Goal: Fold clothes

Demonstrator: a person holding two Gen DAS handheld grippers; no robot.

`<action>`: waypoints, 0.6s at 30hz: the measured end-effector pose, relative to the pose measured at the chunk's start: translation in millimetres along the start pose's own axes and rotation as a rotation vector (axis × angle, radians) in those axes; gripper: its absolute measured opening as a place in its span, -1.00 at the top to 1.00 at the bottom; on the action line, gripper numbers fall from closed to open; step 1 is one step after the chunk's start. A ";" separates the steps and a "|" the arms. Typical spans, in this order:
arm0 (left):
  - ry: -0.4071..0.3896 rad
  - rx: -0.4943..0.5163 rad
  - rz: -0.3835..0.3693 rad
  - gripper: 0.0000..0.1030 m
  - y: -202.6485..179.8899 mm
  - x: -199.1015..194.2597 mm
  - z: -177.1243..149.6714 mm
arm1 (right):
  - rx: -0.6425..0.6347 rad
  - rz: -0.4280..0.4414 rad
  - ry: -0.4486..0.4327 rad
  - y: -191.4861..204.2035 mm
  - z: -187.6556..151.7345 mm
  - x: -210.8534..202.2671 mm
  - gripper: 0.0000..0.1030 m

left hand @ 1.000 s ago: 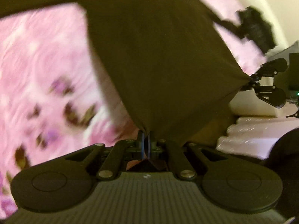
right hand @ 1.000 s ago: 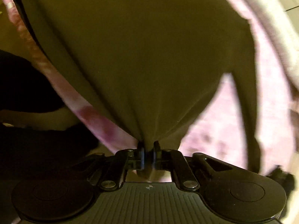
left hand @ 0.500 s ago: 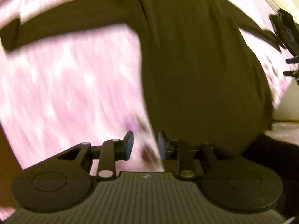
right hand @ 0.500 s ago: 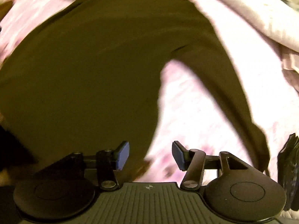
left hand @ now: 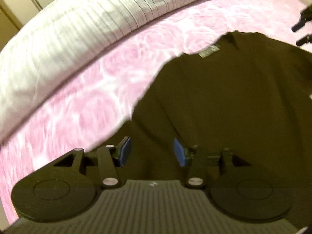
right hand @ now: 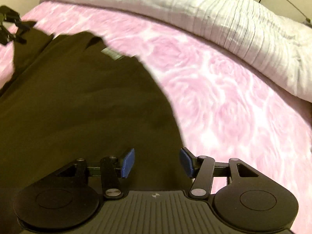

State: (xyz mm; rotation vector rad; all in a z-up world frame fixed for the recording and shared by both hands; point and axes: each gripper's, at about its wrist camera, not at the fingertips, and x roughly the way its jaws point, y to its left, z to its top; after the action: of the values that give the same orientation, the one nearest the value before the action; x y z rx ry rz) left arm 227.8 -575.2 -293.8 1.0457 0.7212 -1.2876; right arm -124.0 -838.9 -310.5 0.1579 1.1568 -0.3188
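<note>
A dark olive long-sleeved shirt [left hand: 224, 97] lies spread on the pink rose-patterned bedspread [left hand: 97, 89], its neck label [left hand: 209, 51] towards the far side. My left gripper [left hand: 151, 152] is open and empty, low over the shirt's left shoulder and sleeve. In the right wrist view the same shirt [right hand: 78, 107] fills the left half, its label [right hand: 112, 53] showing. My right gripper [right hand: 157, 162] is open and empty over the shirt's right edge. The other gripper's tip [right hand: 9, 27] shows at the far left there.
A white ribbed duvet [left hand: 78, 29] lies bunched along the far side of the bed, also in the right wrist view [right hand: 214, 13]. Pink bedspread [right hand: 234, 97] stretches to the right of the shirt. The right gripper's fingers [left hand: 303, 29] show at the left view's right edge.
A second ago both grippers were shut on the hanging shirt. They have opened and let it drop flat on the bed, and both views now look across the bed towards the duvet.
</note>
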 end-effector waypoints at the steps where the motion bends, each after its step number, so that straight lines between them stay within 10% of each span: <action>1: -0.011 -0.009 0.000 0.16 3.1 12.9 10.3 | 0.002 0.006 -0.003 -6.4 7.3 11.1 -0.07; 6: -0.032 -0.046 -0.024 0.17 10.7 74.1 44.5 | 0.045 0.067 -0.038 -27.3 29.2 61.2 -0.07; 10: -0.003 -0.039 -0.069 0.59 8.8 105.8 42.5 | 0.075 0.107 -0.017 -32.1 36.0 90.3 -0.06; 13: -0.010 -0.037 -0.067 0.97 9.0 103.0 39.1 | 0.131 0.138 0.007 -36.6 36.5 98.3 0.85; 18: -0.080 -0.115 -0.026 0.96 46.2 79.0 55.6 | 0.059 0.060 0.007 -51.0 60.4 71.7 0.93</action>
State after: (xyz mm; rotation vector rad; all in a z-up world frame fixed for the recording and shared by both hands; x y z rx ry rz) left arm 280.2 -660.0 -333.2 0.8891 0.7413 -1.2879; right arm -61.9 -916.1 -350.1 0.2450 1.1480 -0.2996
